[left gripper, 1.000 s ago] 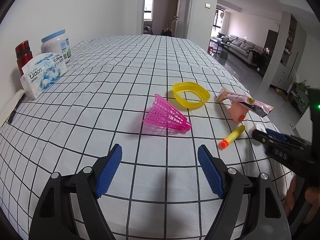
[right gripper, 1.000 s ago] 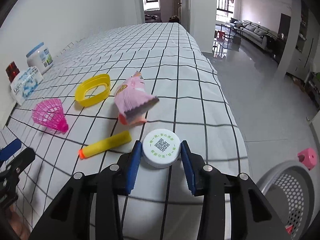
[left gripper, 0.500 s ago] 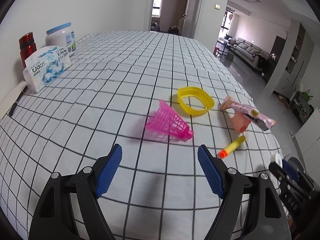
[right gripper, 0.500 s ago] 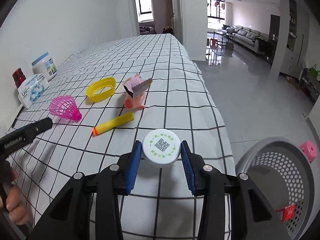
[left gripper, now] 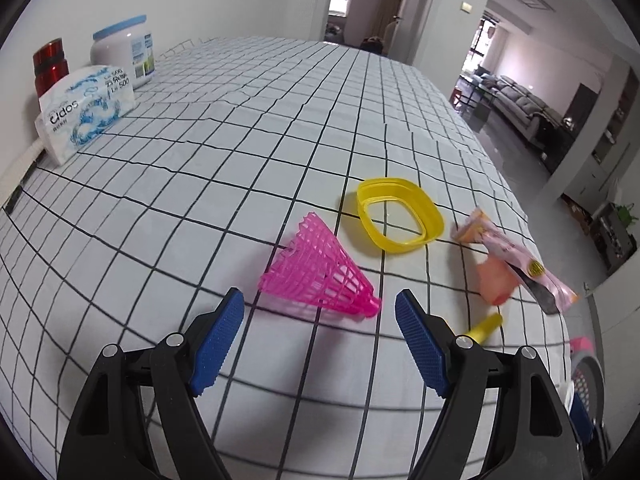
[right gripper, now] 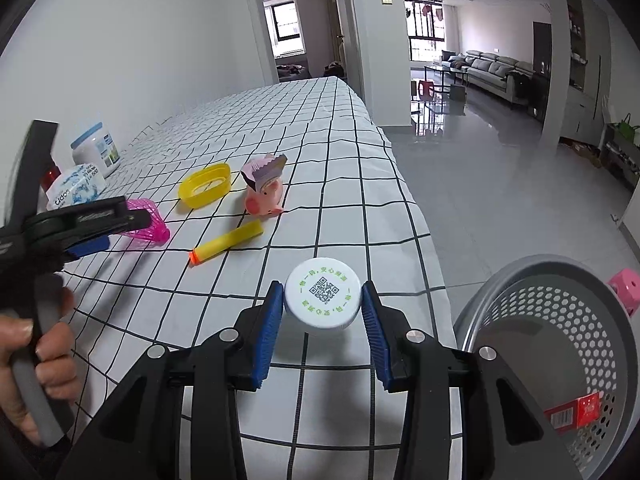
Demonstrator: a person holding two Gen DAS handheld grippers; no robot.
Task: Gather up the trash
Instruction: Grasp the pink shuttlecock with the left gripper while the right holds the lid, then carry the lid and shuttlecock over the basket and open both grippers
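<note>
My right gripper (right gripper: pixel 318 322) is shut on a white cap with a green QR print (right gripper: pixel 322 298), held above the table's near corner, left of a grey perforated basket (right gripper: pixel 560 304). My left gripper (left gripper: pixel 319 334) is open, just short of a pink mesh shuttlecock (left gripper: pixel 318 270) that lies on its side on the checked cloth. Beyond lie a yellow oval ring (left gripper: pixel 400 216), a pink wrapper (left gripper: pixel 516 258) resting on a small pink pig toy (left gripper: pixel 496 282), and a yellow foam dart with an orange tip (right gripper: pixel 226 242). In the right wrist view the left gripper (right gripper: pixel 92 226) covers part of the shuttlecock (right gripper: pixel 146 232).
A tissue pack (left gripper: pixel 82 110), a white jar with a blue lid (left gripper: pixel 124 56) and a red can (left gripper: pixel 50 66) stand along the wall at the far left. The basket holds a red packet (right gripper: pixel 572 412). A pink block (right gripper: pixel 624 288) lies on the floor behind it. A hand (right gripper: pixel 36 352) grips the left handle.
My left gripper has moved forward toward the shuttlecock. My right gripper has carried the white cap back and rightward off the table's middle, bringing the basket into view.
</note>
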